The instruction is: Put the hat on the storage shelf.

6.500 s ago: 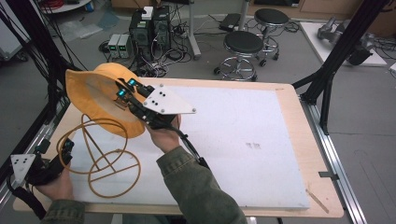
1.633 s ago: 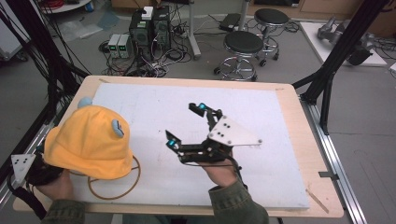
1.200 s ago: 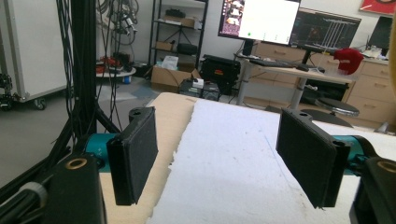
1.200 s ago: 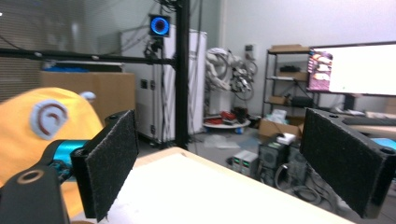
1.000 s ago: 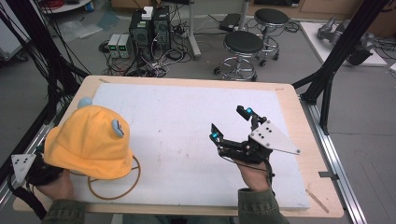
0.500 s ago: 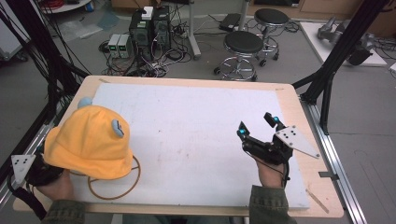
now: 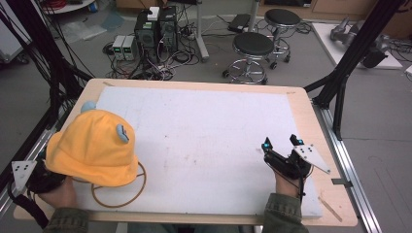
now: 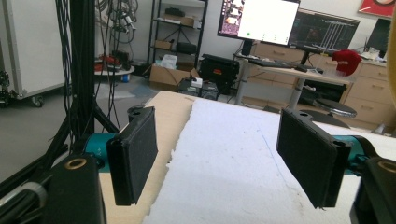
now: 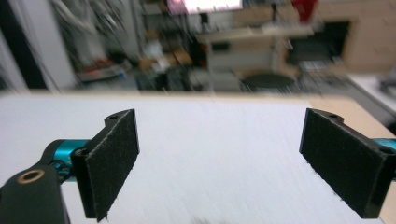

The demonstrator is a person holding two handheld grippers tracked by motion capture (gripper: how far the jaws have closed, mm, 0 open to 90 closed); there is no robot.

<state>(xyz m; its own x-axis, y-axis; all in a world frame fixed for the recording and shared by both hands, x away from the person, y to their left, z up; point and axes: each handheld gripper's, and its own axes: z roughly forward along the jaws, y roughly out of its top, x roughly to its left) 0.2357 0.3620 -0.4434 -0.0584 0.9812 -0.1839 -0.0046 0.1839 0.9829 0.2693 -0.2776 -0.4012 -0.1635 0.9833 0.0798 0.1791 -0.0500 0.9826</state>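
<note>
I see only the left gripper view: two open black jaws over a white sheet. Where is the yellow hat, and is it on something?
Observer: In the high view the yellow hat sits on a wire stand at the table's left side.
Operator: Is my left gripper holding it?
Observer: No, the left gripper is open and empty.
Operator: And the other gripper?
Observer: The right gripper is open, over the white sheet near the right edge.
</note>
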